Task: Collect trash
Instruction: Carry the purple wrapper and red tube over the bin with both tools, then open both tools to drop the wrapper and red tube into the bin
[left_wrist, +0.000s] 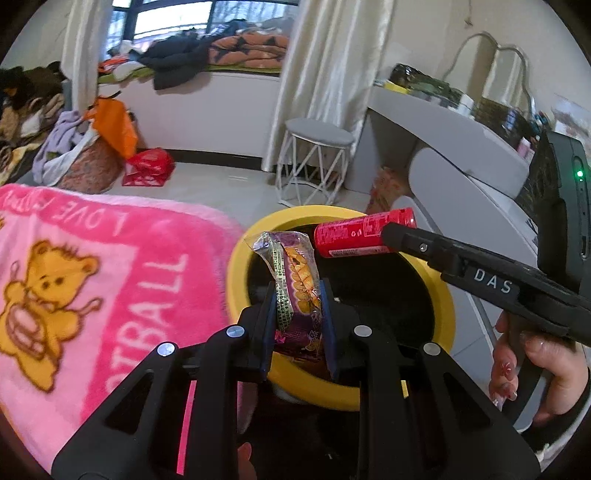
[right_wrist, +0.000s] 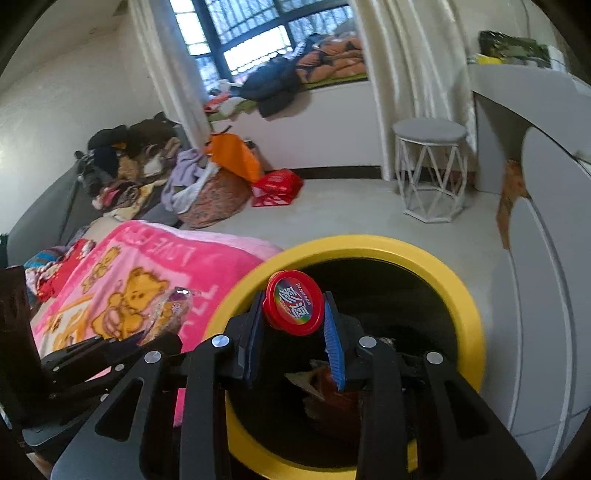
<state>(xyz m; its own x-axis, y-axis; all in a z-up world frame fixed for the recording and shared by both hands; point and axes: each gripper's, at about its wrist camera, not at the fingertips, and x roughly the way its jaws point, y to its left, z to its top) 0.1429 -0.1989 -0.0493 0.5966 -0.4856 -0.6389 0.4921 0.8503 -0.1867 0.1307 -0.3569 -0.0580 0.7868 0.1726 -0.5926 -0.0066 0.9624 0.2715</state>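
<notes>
A yellow-rimmed bin (left_wrist: 236, 254) with a black inside stands on the floor beside the bed. My left gripper (left_wrist: 300, 295) is shut on a purple snack wrapper (left_wrist: 295, 273), held upright over the bin's near edge. In the left wrist view the right gripper (left_wrist: 388, 236) reaches in from the right with a red candy tube (left_wrist: 364, 230) over the bin. The right wrist view shows my right gripper (right_wrist: 293, 314) shut on that red tube (right_wrist: 293, 307), lid toward the camera, above the bin (right_wrist: 469, 302). The left gripper's wrapper (right_wrist: 173, 314) shows at the left.
A pink bear blanket (left_wrist: 92, 266) covers the bed at the left. A white stool (left_wrist: 314, 158), a grey dressing table (left_wrist: 461, 147), a red bag (left_wrist: 149, 166) and piles of clothes (right_wrist: 129, 166) stand around the floor. Some trash (right_wrist: 332, 391) lies inside the bin.
</notes>
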